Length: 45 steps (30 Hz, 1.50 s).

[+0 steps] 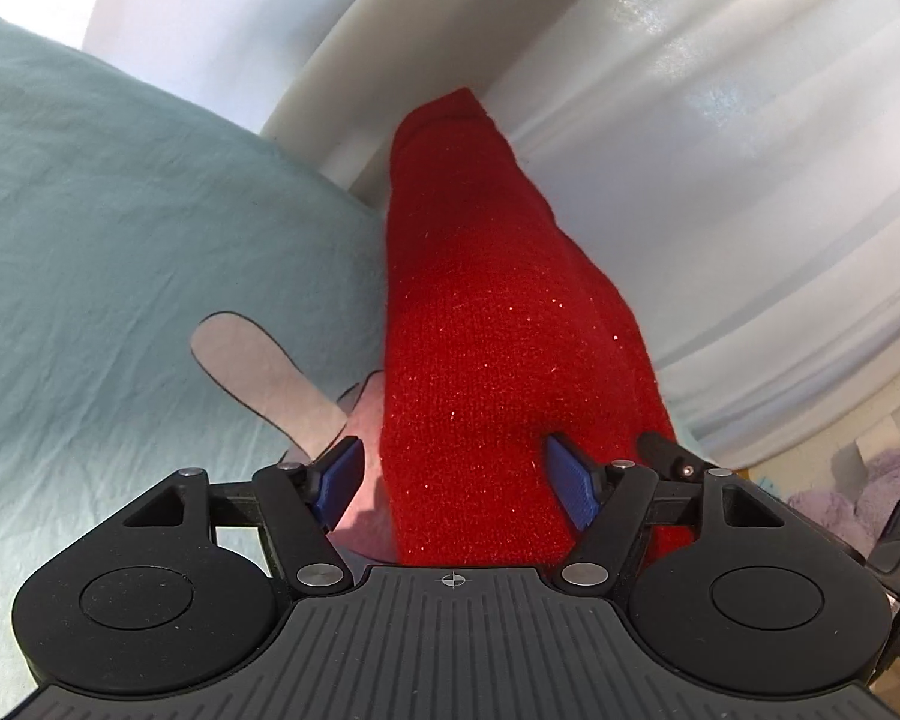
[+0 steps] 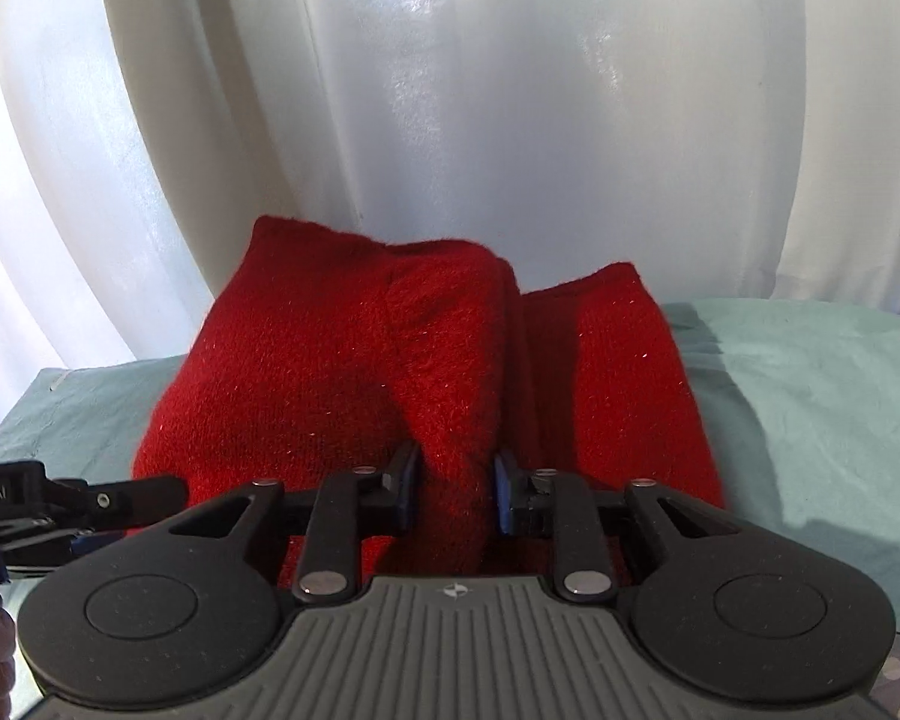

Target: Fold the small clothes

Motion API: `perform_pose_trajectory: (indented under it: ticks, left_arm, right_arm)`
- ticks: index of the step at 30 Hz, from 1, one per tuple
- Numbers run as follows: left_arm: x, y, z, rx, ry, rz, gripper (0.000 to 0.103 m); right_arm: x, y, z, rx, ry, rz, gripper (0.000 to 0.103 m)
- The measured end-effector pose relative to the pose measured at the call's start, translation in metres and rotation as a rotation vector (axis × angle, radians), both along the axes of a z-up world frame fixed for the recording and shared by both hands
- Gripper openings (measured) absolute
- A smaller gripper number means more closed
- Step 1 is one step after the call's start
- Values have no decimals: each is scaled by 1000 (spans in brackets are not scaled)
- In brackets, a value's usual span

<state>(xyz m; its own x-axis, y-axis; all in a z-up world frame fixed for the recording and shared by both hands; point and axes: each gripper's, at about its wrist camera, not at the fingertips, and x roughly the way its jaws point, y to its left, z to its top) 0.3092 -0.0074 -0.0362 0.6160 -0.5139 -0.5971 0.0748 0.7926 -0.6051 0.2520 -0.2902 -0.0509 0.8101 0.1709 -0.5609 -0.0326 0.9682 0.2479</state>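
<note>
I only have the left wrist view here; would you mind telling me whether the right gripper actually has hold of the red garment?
Observer: Yes, the right gripper is pinching a raised ridge of the red knit garment.
Operator: Is the garment in one flat layer?
Observer: No, it shows two lobes side by side with a crease between them.
Operator: What lies under it there?
Observer: The pale green sheet, stretching to both sides.

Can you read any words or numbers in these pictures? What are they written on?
"bot.AI": mirrored white letters on the left tongs, at the left edge of the right camera's view; the start is cut off.
Red knit garment, teal sheet, white curtain: no words or numbers.
</note>
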Motion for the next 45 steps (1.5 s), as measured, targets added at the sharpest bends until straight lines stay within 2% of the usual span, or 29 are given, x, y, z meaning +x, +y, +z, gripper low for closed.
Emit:
perform_pose_trajectory:
  ticks: [1,2,5,7,9,11,12,15,16,17,18,20,21,22,24,26,27,29,31,33,35,37,39,42,43,45]
  left_arm:
    - [1,2,0,-5,5,1,73]
    - [2,3,-1,-10,10,1,73]
    - [1,4,0,-8,14,3,73]
    - [1,4,1,-1,12,7,73]
    - [1,5,2,-3,13,5,73]
    - [2,6,2,-7,16,2,73]
    - [2,6,1,-7,16,2,73]
    - [2,5,2,-4,13,1,73]
    - [1,4,2,-9,15,-1,73]
    - [1,4,1,-12,16,-1,73]
    - [1,3,1,-12,16,-1,74]
    - [-1,1,3,-3,12,2,74]
    - [-2,2,5,3,11,5,74]
    - [-6,2,8,12,5,12,73]
    - [-19,1,20,51,-33,1,72]
    - [-37,-4,32,102,-88,-32,72]
    - [-46,-7,36,112,-110,-57,73]
    - [-56,-17,37,125,-109,-124,80]
    - [-59,-32,28,169,-96,-179,80]
    - [-55,-42,16,214,-70,-153,76]
    - [-46,-43,5,223,-8,-98,71]
    - [-40,-36,0,187,30,-66,73]
    - [-43,-30,-1,183,24,-62,74]
    - [-45,-27,1,173,29,-77,76]
    - [-45,-24,2,164,37,-78,76]
    - [-48,-18,5,165,45,-84,76]
  right_arm:
    - [1,-4,2,-3,-1,-15,62]
    - [5,-10,2,5,7,-21,66]
    - [16,-24,-4,132,60,29,65]
    - [27,-30,-8,221,82,57,53]
    - [34,-34,-8,283,95,71,48]
    - [39,-38,-7,311,108,84,50]
    - [42,-39,-10,324,131,87,55]
    - [54,-52,-23,468,180,85,57]
    - [57,-55,-24,511,187,89,63]
    - [60,-55,-23,542,190,110,64]
    - [63,-52,-22,537,192,128,64]
    - [68,-37,-17,460,186,147,62]
    - [67,-28,-13,410,168,153,49]
    - [65,-18,-7,347,144,155,29]
    - [53,5,12,160,58,150,23]
    - [36,27,34,-24,-58,157,22]
    - [29,31,44,-62,-108,157,22]
    - [17,32,63,-89,-168,142,22]
    - [7,29,76,-102,-216,121,22]
    - [2,19,85,-81,-234,94,22]
    - [0,8,85,-58,-225,78,22]
    - [-1,1,75,-84,-191,54,22]
    - [-1,-9,58,-114,-136,35,22]
    - [11,-25,14,-164,1,-15,22]
    - [13,-32,-1,-144,29,-36,23]
    - [9,-44,-5,-68,12,-45,27]
